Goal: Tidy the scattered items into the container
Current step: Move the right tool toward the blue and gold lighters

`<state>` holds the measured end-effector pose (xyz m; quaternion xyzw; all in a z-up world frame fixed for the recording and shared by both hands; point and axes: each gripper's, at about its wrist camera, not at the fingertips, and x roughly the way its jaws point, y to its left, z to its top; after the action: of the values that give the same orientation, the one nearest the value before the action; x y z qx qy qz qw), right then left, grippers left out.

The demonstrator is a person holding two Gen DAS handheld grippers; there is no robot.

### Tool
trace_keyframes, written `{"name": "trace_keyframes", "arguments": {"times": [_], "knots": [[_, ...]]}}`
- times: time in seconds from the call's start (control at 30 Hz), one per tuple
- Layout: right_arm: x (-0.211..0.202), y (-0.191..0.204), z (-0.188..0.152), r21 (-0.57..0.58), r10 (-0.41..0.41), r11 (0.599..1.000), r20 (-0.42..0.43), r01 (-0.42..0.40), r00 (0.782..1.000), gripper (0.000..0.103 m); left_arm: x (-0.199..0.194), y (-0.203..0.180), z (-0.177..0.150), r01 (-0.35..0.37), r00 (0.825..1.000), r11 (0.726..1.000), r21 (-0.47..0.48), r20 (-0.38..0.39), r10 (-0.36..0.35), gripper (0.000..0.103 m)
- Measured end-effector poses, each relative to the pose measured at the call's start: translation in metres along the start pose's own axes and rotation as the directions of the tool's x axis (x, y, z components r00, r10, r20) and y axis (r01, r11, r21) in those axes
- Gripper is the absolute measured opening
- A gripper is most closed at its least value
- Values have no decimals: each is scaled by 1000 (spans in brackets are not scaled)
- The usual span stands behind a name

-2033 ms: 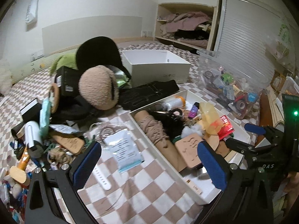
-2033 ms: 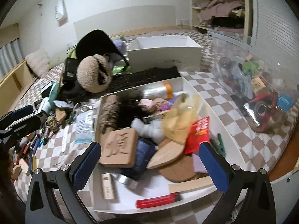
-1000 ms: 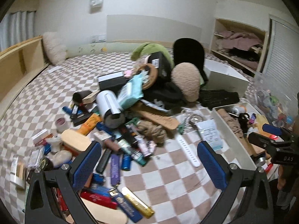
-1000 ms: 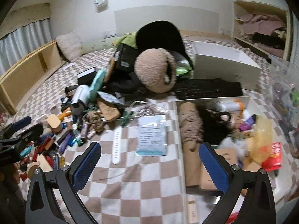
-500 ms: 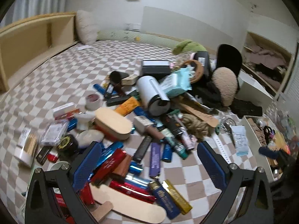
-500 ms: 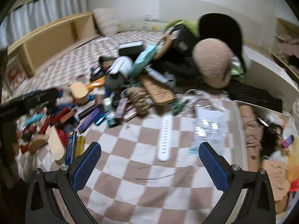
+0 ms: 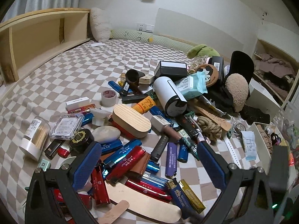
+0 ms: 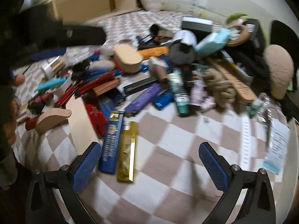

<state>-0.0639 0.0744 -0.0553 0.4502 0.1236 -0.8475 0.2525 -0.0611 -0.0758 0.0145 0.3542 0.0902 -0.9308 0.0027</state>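
Scattered items cover the checkered bed. In the left wrist view my left gripper (image 7: 149, 165) is open and empty, low over a red case (image 7: 129, 161), blue cases and a purple lighter (image 7: 171, 158). A wooden oval box (image 7: 130, 120), a white cylinder (image 7: 169, 96) and a rope knot (image 7: 210, 127) lie beyond. The white container (image 7: 260, 143) shows at the right edge. The right wrist view is blurred; my right gripper (image 8: 149, 166) is open and empty above bare sheet, with a gold lighter (image 8: 127, 153) and a blue lighter (image 8: 111, 143) by its left finger.
A wooden shelf unit (image 7: 37, 37) runs along the bed's left side. A fuzzy beige plush (image 7: 237, 93), black boxes (image 7: 171, 69) and a white box (image 7: 261, 99) crowd the far right. A white strap (image 8: 244, 140) and a paper packet (image 8: 277, 145) lie right of my right gripper.
Both grippers swung left, away from the container and over the scattered pile. Both have dropped closer to the lighters and cases. Both stayed open and empty.
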Motion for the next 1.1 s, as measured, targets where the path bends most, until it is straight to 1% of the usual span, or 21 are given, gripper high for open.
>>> {"name": "trace_keyframes", "arguments": {"times": [0.03, 0.17, 0.27, 0.37, 0.53, 0.6, 0.7, 0.83, 0.9, 1.1], "knots": [[3, 2, 1, -4, 4, 1000, -6, -4, 1000, 103, 0, 2, 0, -17, 1000, 1000, -5, -2, 17, 101], [10, -2, 3, -1, 4, 1000, -23, -4, 1000, 103, -1, 15, 2, 16, 1000, 998, -60, 3, -16, 101], [11, -11, 1, 9, -6, 1000, -36, 6, 999, 103, -4, 20, 5, 19, 1000, 996, -83, 17, -18, 101], [9, -19, -2, 29, 3, 1000, -51, -1, 999, 103, -6, 23, 7, 22, 1000, 995, -99, 24, -20, 101], [11, -6, 3, -1, 0, 1000, -55, 0, 998, 103, -8, 24, 7, 17, 999, 994, -104, 30, -14, 101], [17, 0, 7, -15, -19, 1000, -72, 18, 997, 103, -8, 25, 7, 9, 1000, 995, -100, 29, -6, 101], [27, 0, 9, -27, -41, 999, -87, 38, 995, 103, -7, 27, 6, 8, 1000, 995, -102, 23, -5, 102], [23, -21, 3, 23, -59, 998, -90, 62, 994, 103, -8, 28, 6, 14, 1000, 995, -102, 23, -11, 102], [18, -32, -3, 19, -78, 997, -89, 80, 993, 103, -8, 26, 6, 18, 1000, 995, -99, 25, -16, 102], [5, -75, -13, 64, -161, 984, -91, 167, 983, 103, -8, 22, 5, 20, 1000, 997, -80, 23, -18, 102]]}}
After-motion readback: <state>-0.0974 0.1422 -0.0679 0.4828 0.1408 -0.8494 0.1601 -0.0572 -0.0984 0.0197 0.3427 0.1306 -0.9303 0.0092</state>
